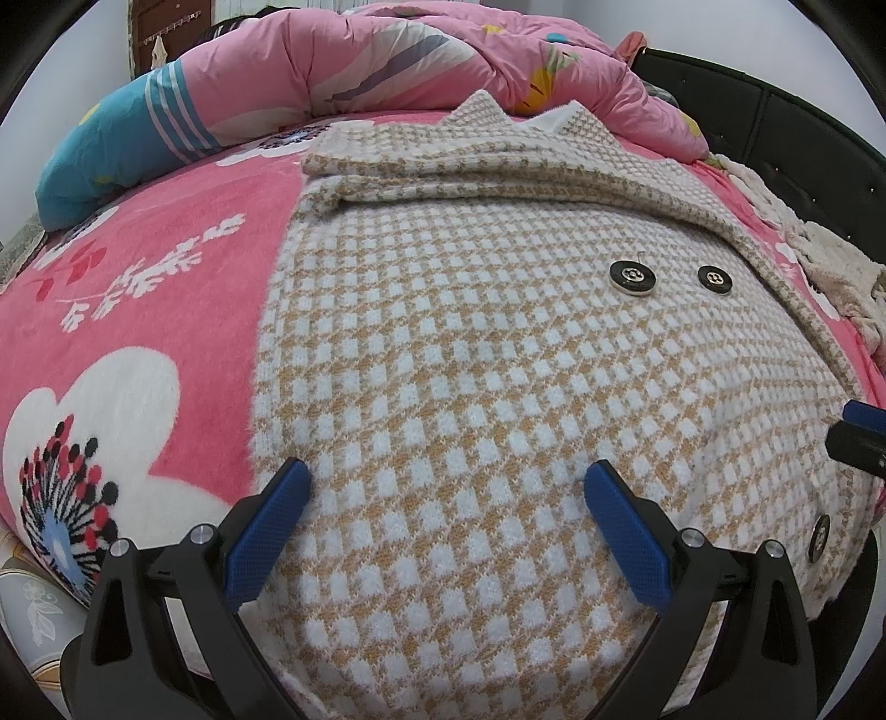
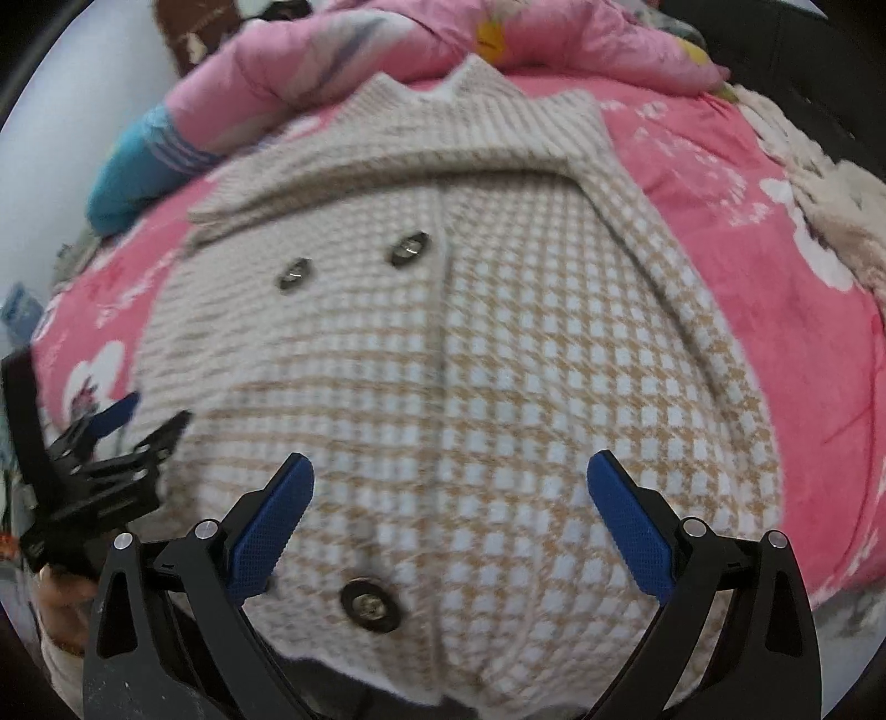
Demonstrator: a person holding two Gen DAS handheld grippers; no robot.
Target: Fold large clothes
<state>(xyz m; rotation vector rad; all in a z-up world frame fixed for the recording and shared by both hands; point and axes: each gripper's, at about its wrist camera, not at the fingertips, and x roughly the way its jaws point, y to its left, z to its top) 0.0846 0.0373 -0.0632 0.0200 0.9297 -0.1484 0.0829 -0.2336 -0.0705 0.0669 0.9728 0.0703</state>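
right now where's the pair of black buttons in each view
Left wrist: the button pair sits right of centre, upper half, on the checked coat.
Right wrist: the same pair sits left of centre, upper half, blurred.
Shared landmark: the folded sleeve lying across the coat just beyond the buttons.

Pink floral blanket covers the bed; a pink quilt bunched behind; black headboard beside.

Left gripper jaws spread wide, empty. Right gripper likewise, jaws apart, nothing held.
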